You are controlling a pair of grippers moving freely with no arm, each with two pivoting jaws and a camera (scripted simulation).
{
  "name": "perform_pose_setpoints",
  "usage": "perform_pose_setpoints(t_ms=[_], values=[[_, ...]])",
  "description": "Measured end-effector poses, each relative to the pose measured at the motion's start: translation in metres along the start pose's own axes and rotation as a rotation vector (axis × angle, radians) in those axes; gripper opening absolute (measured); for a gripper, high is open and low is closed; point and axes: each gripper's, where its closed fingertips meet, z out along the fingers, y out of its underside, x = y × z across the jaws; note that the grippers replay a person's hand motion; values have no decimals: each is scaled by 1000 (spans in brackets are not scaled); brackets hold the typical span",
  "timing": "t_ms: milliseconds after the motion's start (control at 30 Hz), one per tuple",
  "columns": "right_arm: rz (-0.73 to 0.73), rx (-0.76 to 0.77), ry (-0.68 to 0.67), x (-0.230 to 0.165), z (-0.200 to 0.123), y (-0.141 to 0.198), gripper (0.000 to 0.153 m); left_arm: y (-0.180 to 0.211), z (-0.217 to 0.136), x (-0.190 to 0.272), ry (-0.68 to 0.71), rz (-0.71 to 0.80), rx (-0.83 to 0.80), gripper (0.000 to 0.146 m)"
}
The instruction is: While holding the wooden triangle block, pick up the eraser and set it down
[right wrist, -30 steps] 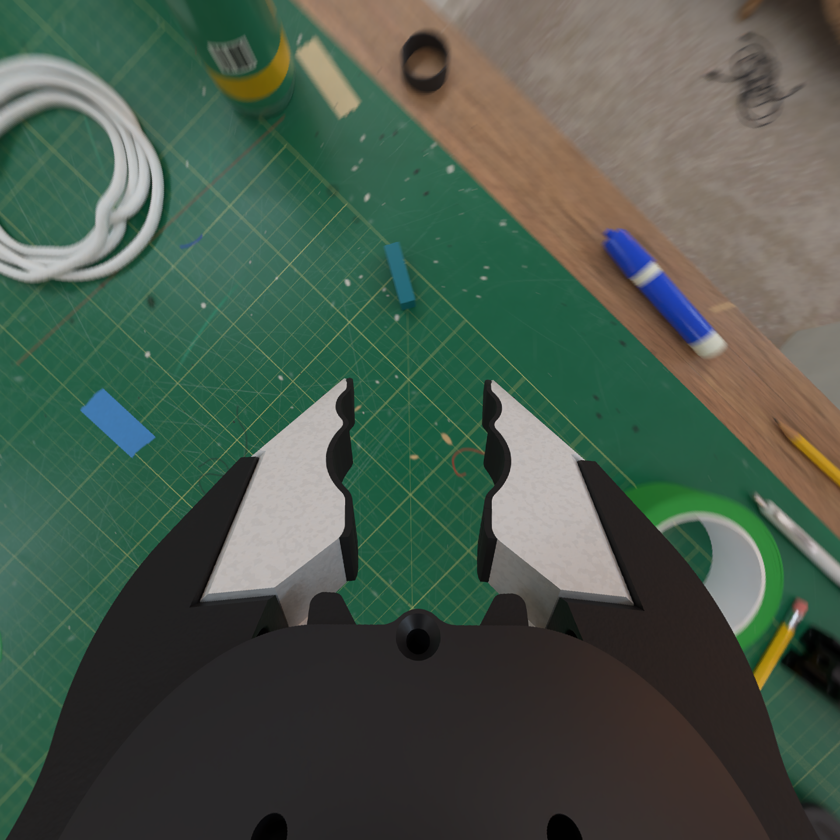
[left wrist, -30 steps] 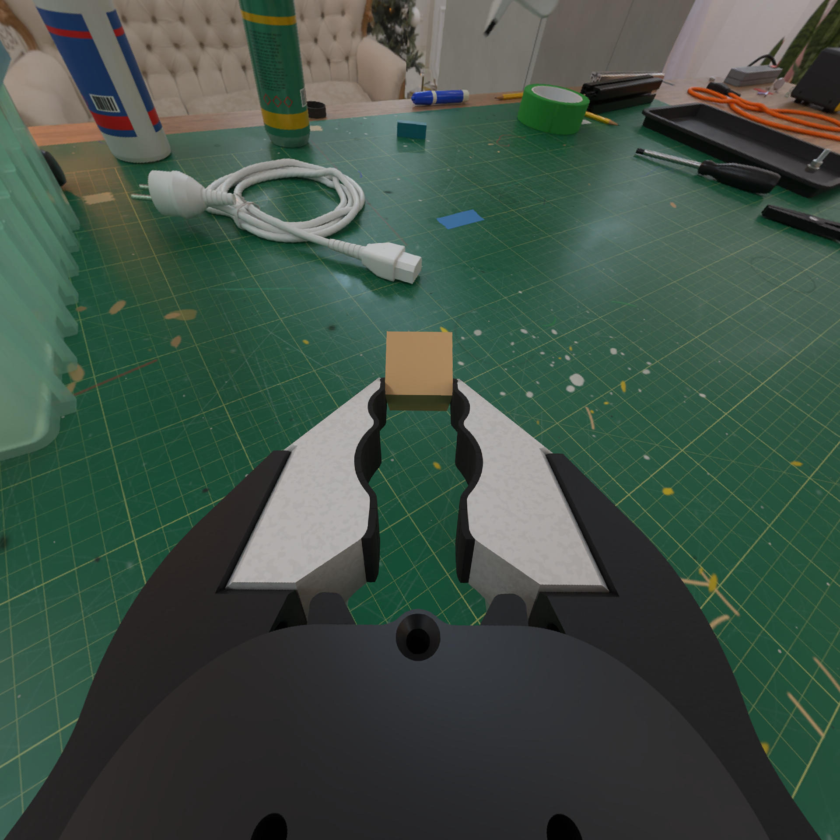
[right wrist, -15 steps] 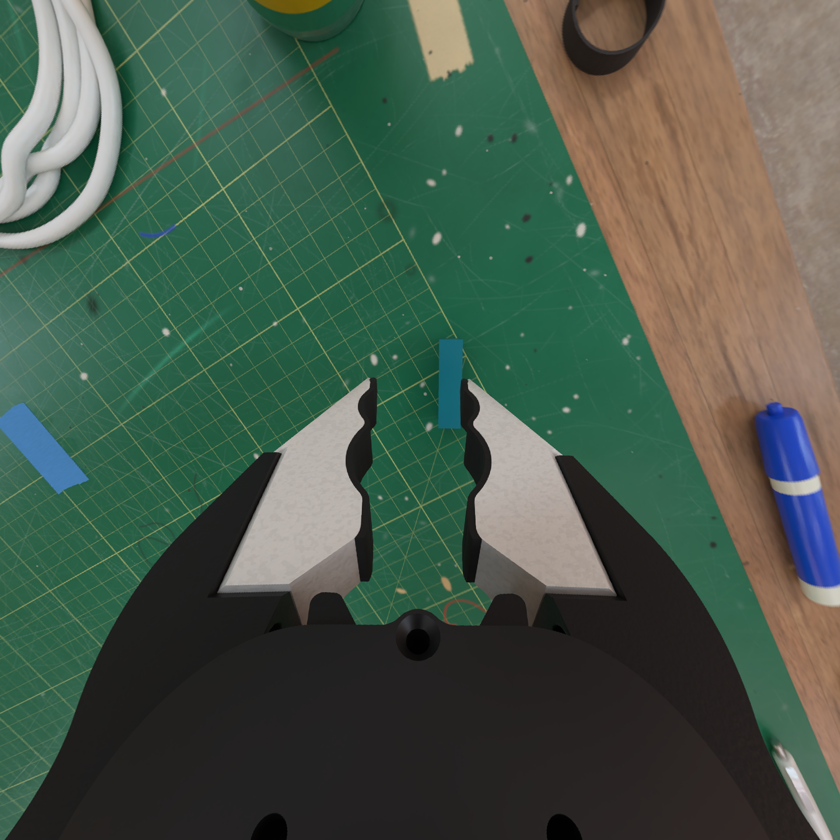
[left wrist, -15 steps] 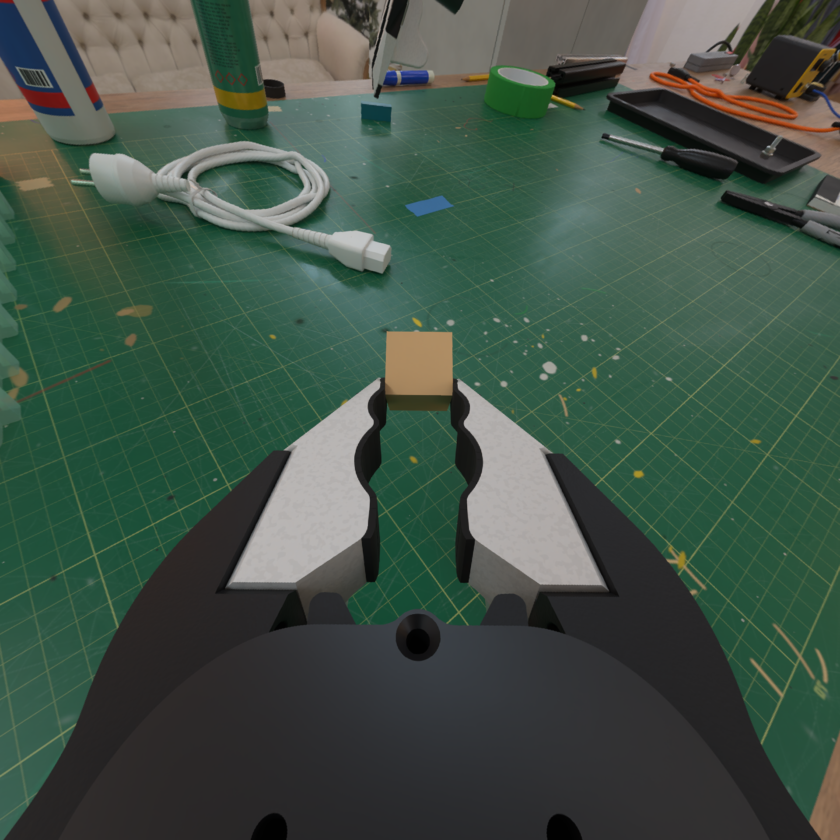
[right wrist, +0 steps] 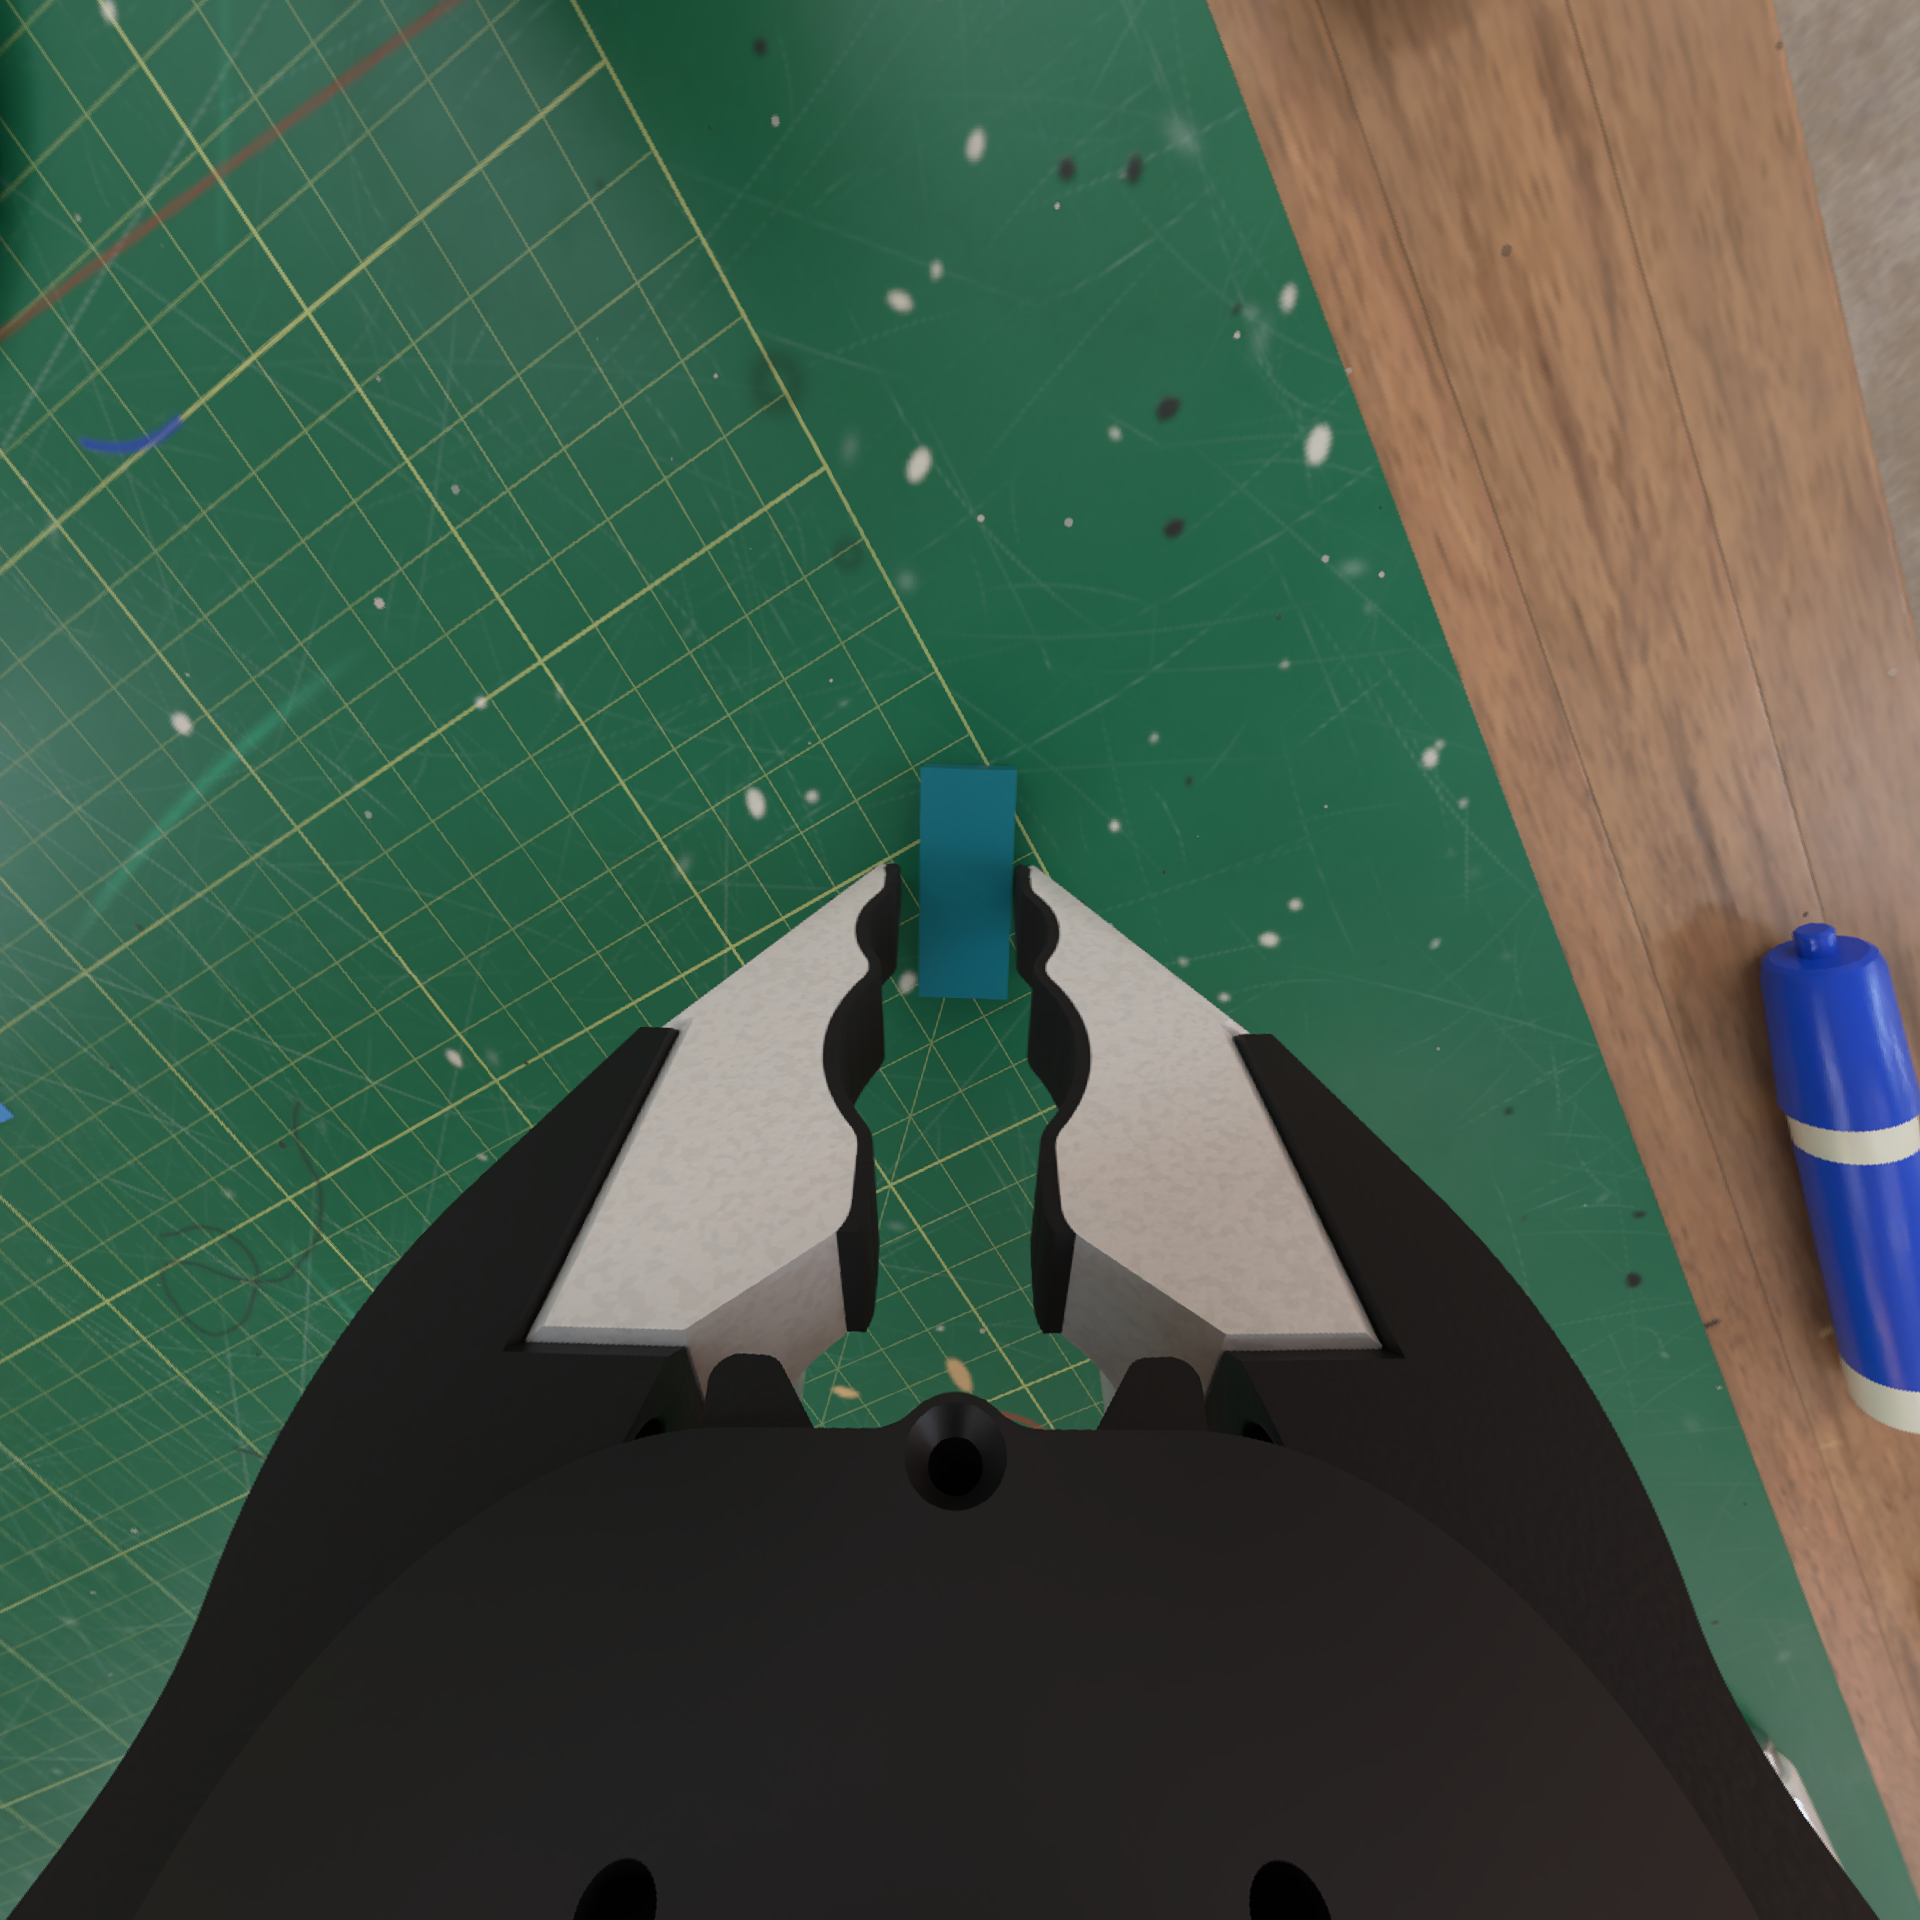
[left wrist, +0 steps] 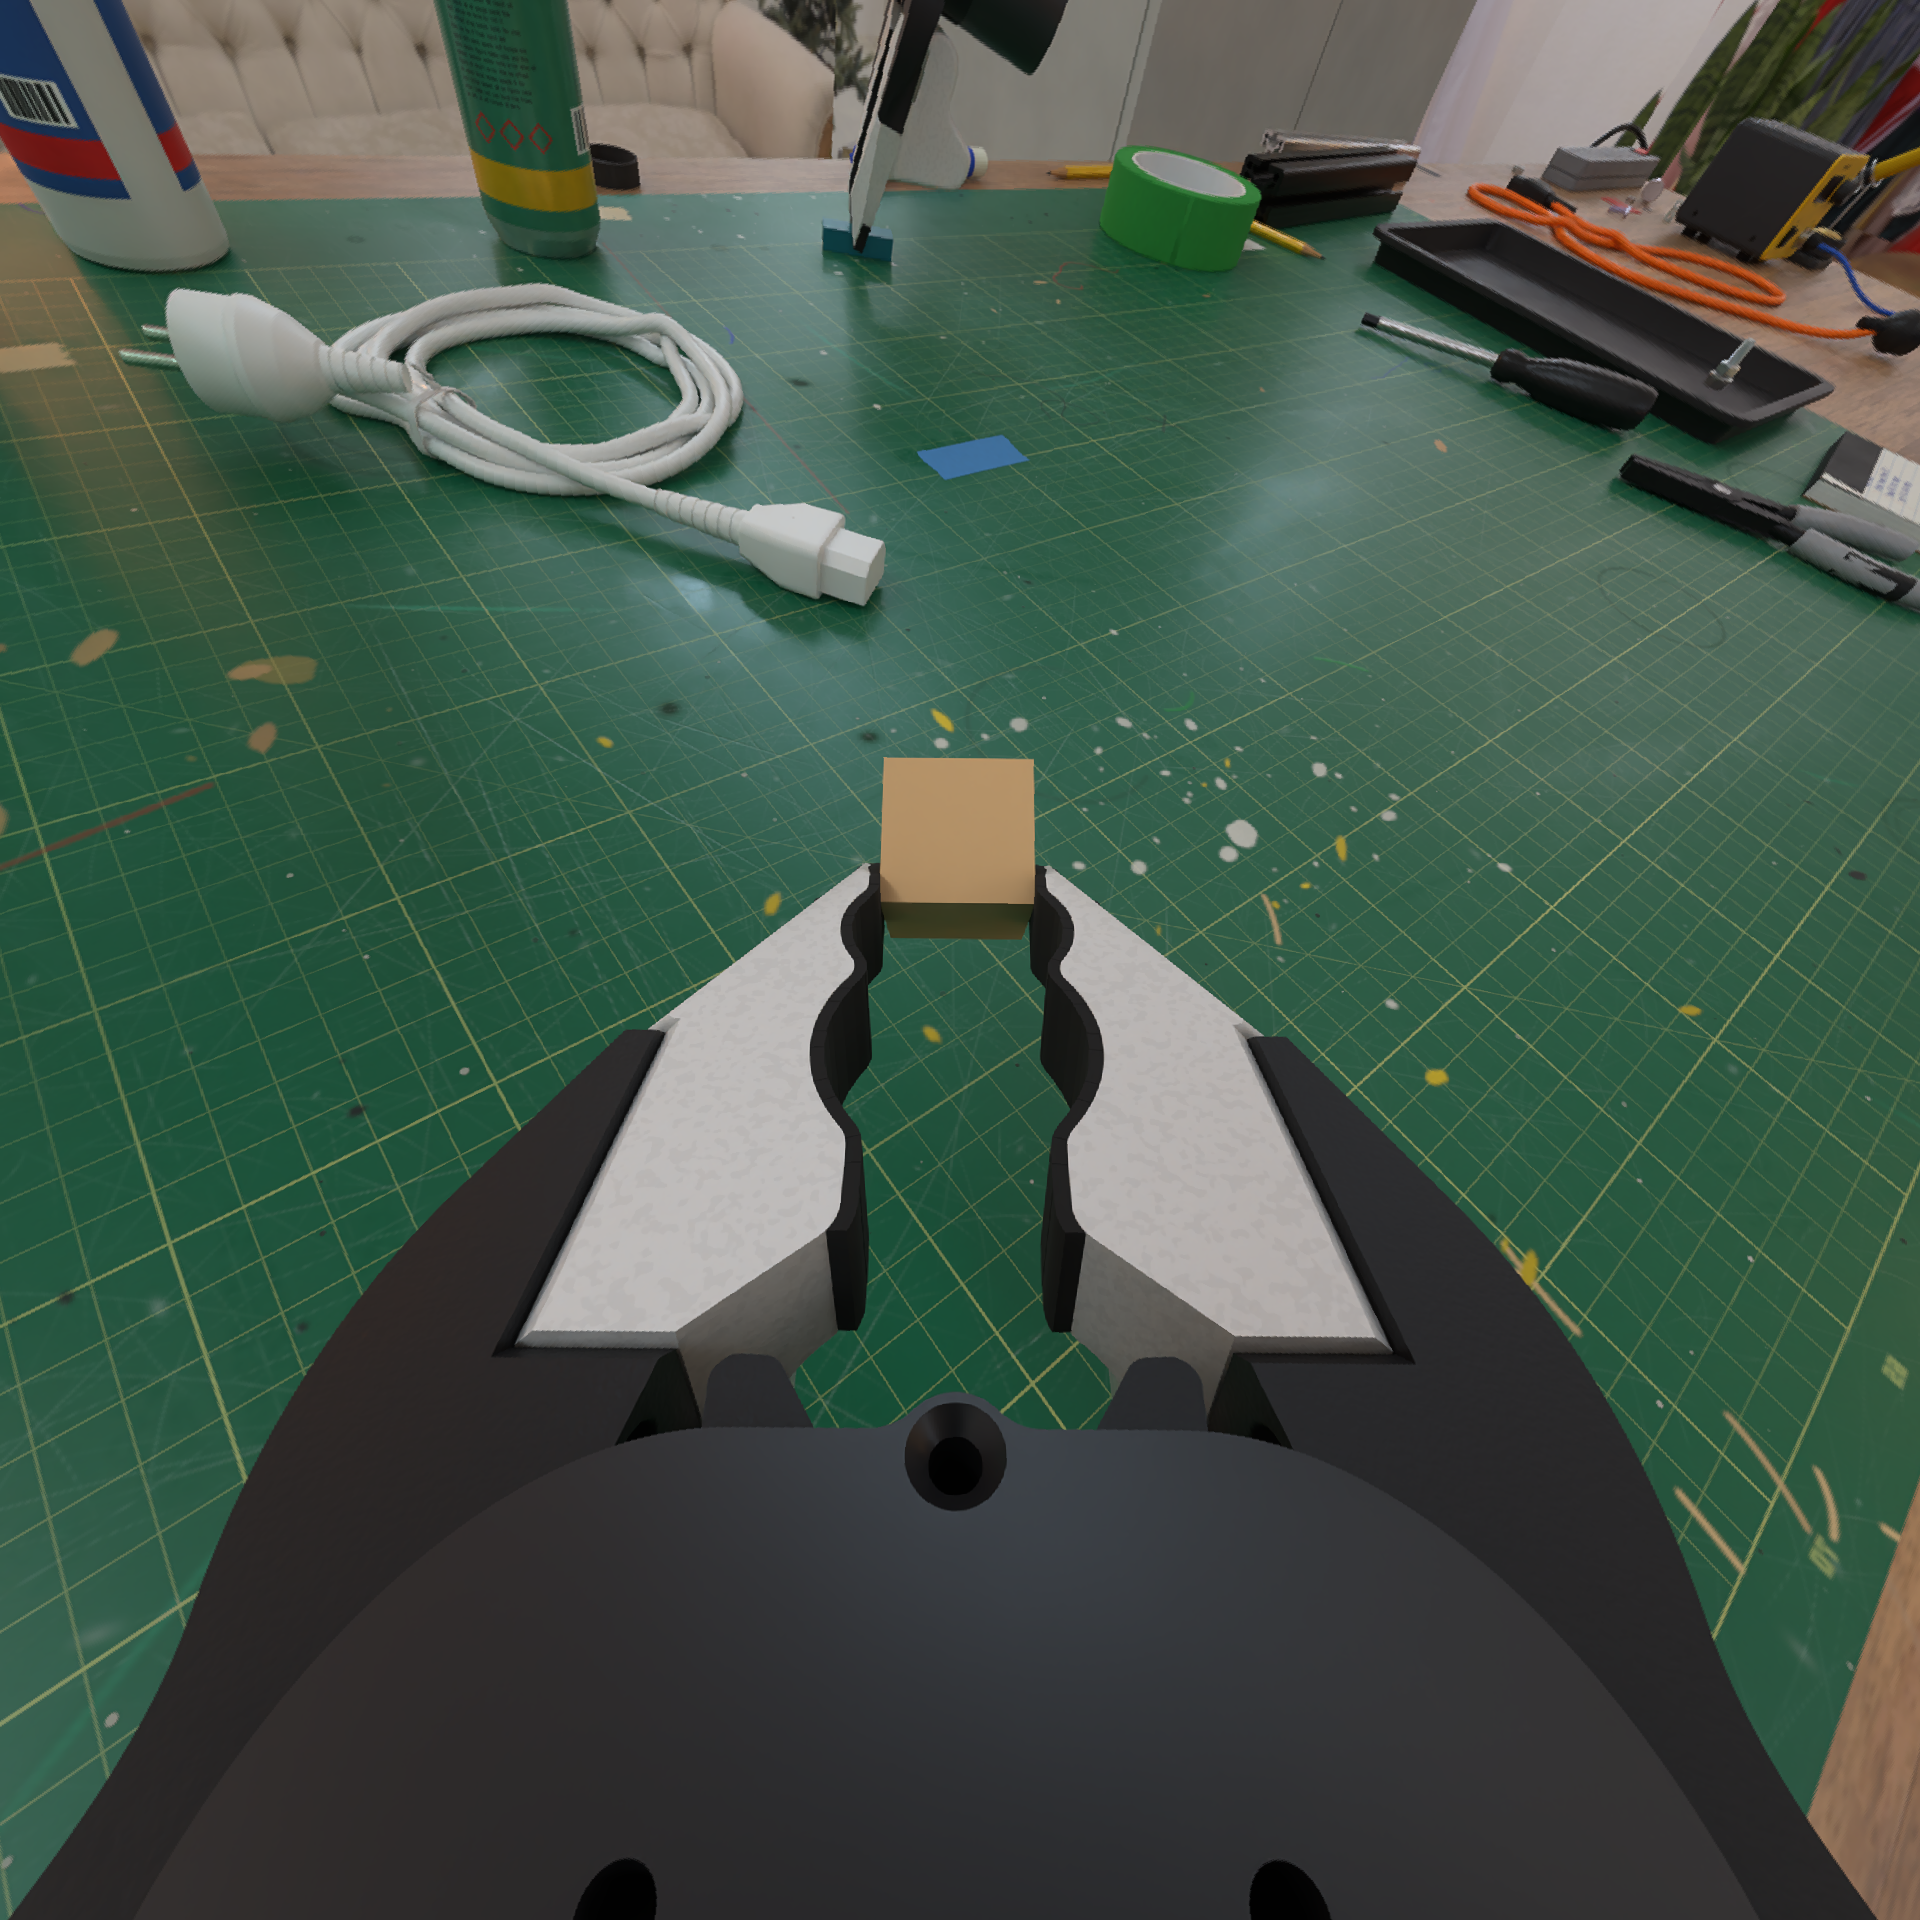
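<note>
My left gripper (left wrist: 956, 883) is shut on the tan wooden triangle block (left wrist: 956, 831) and holds it above the green cutting mat (left wrist: 1351, 727). The small teal eraser (right wrist: 966, 821) stands on the mat near its far edge. My right gripper (right wrist: 956, 883) points down over it with the eraser between its fingertips; the jaws are narrowed, and a thin gap shows on the left side. In the left wrist view the eraser (left wrist: 857, 241) is far ahead, with the right gripper (left wrist: 862, 223) reaching down onto it.
A coiled white power cable (left wrist: 540, 416), a green can (left wrist: 525, 125) and a white bottle (left wrist: 94, 135) stand at far left. A green tape roll (left wrist: 1179, 203), screwdriver (left wrist: 1527, 369) and black tray (left wrist: 1590, 322) are at right. A blue marker (right wrist: 1849, 1164) lies on the wooden table edge (right wrist: 1558, 416).
My right gripper has come down over the eraser and narrowed its jaws around it. My left gripper has shifted a little, still holding the block.
</note>
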Motion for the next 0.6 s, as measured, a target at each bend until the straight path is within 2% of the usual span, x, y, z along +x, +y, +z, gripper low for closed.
perform_pose_setpoints(t_ms=[33, 367, 500, 600], values=[[-9, -3, 2, 0, 0, 0, 17, 0, 0, 0, -1, 0, -2, 27], [-49, 10, 49, 1, -6, 2, 17, -2, -2, 1, -6, 11, 4, 27], [-14, 58, 72, -2, -44, 12, 17, 2, -2, -4, -42, 56, -4, 27], [10, 136, 168, -10, -90, 27, 17, 6, -2, -6, -57, 37, -23, 27]])
